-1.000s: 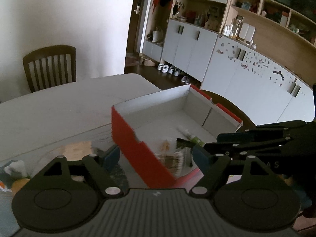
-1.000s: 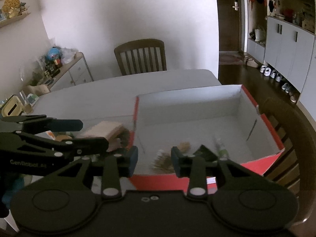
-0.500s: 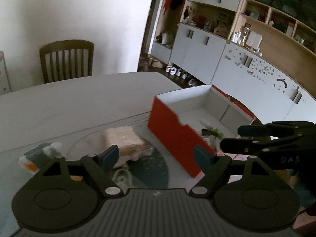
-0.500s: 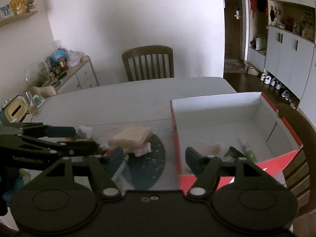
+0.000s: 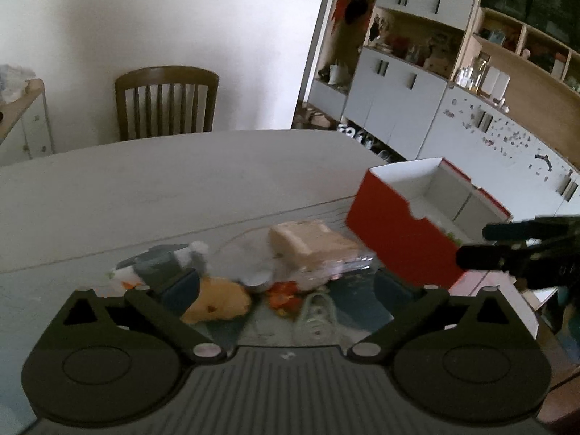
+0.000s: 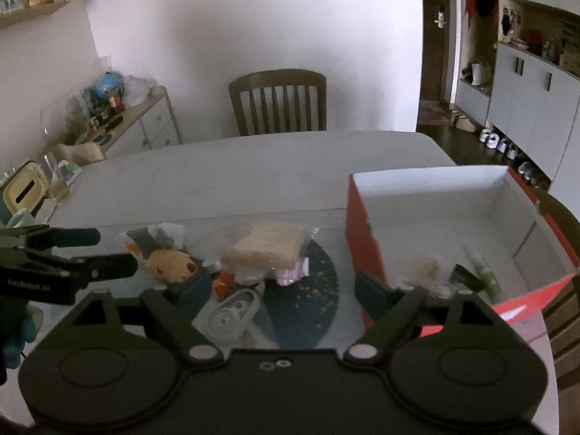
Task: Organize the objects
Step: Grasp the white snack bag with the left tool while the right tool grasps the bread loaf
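A red box (image 5: 406,232) with a white inside (image 6: 435,217) stands on the right of the table and holds a green tube (image 6: 482,272) and small packets. Left of it lies a pile: a tan wrapped block (image 5: 311,243) (image 6: 268,246), a yellow plush toy (image 5: 217,302) (image 6: 170,264), a small orange item (image 5: 284,293) and a clear plastic blister pack (image 6: 232,315). My left gripper (image 5: 290,290) is open and empty above the pile. My right gripper (image 6: 282,286) is open and empty between the pile and the box.
A dark round mat (image 6: 304,297) lies under the pile on the white table (image 5: 181,181). A wooden chair (image 6: 279,101) stands at the far side. A sideboard (image 6: 137,123) with clutter is at the left, white cabinets (image 5: 398,101) at the right.
Both grippers have swung left from over the red box to the pile. The right gripper's fingers have spread wider. The box now sits at the right in both views.
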Demonstrator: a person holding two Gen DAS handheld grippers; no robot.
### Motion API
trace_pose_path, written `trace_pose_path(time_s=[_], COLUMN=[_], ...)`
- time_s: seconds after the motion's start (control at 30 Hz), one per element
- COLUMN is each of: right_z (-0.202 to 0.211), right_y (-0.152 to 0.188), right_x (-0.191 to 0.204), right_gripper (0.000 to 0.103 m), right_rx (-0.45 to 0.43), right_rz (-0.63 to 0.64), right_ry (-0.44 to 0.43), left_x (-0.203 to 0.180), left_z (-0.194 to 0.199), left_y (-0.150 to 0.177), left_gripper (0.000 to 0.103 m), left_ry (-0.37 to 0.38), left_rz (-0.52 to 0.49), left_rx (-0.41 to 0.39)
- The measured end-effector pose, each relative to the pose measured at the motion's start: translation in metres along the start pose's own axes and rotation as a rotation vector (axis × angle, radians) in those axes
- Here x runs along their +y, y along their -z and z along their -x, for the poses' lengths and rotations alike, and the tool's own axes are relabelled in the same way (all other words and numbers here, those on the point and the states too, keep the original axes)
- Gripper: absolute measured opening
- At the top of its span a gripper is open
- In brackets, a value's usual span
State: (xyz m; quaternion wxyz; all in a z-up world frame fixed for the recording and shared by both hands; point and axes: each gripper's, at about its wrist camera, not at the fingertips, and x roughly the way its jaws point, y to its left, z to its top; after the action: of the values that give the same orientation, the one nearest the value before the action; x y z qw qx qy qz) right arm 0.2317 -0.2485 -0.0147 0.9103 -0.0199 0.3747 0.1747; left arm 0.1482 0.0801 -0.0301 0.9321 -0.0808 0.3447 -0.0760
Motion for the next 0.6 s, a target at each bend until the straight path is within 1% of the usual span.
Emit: trace_pose_path(time_s=[0.1,0.2,0.43,0.53,0.6], right_z=[-0.013,-0.029,-0.07,-0.087,-0.1], right_y=[-0.008,-0.016,-0.029,-0.034,-0.039], right_x=[0.006,0.011,0.013,0.014,0.015], right_gripper=[0.089,0.09,0.091,0.092,0.093], right_rx=[0.017,0.039,0.104,0.13,0.147], right_rz=[0.006,0.008,-0.008,-0.009,-0.012], right_ry=[-0.004,-0.005,0.002,0.007,0.017], left_x=[0.022,0.04,0.073,0.086,0.092], left_z=[-0.006,-0.014,-0.042,-0.056,-0.064], left_y=[0.001,0.0,-0.006,-0.007,-0.006], left_gripper=[0.103,0.103,0.103,0.103,0.103], left_ry=[-0.02,-0.051,-0.148,-0.138,-0.146], left_rz=[0.012,-0.007,-0.131,-0.177,-0.205], left_rx=[0.004,0.02,0.056,0.083,0.098])
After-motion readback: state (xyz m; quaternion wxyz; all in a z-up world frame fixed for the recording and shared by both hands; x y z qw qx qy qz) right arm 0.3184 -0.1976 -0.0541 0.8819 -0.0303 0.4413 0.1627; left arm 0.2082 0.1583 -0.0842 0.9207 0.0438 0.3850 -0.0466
